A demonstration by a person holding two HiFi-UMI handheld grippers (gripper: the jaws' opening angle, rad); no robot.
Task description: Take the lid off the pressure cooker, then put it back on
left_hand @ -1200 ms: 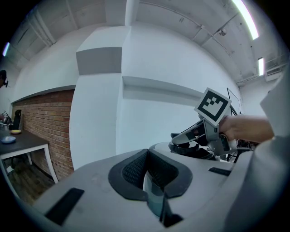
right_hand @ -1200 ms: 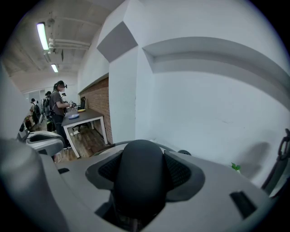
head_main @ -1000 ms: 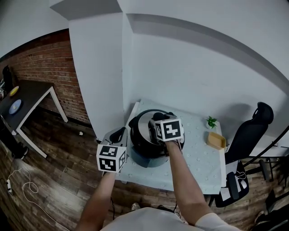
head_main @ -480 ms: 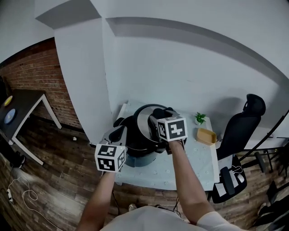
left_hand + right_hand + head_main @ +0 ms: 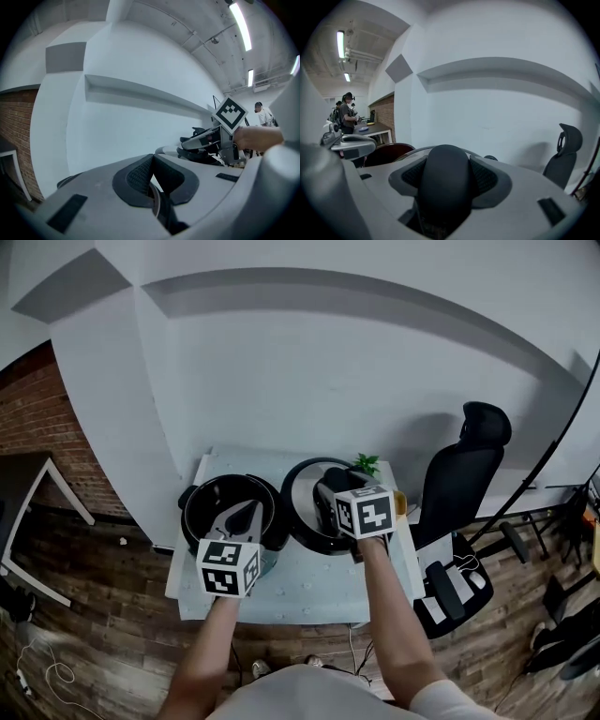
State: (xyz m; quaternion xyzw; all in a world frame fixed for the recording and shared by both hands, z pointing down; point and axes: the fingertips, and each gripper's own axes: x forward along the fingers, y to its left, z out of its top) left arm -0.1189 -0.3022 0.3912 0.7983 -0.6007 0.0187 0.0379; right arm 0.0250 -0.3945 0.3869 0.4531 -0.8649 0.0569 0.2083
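Black lid [image 5: 302, 509], black pot [image 5: 211, 507], white table [image 5: 309, 583], black chair [image 5: 461, 474]

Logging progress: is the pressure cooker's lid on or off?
Off. The right tongs hold the lid by its handle, beside the open pressure cooker.

Dim, bluish light throughout; ceiling tube lights [image 5: 241, 24] glare in both gripper views; fisheye bending, black vignetted corners.

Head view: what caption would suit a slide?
Right tool holds the lid beside the open pot, whose rim the left tool grips.
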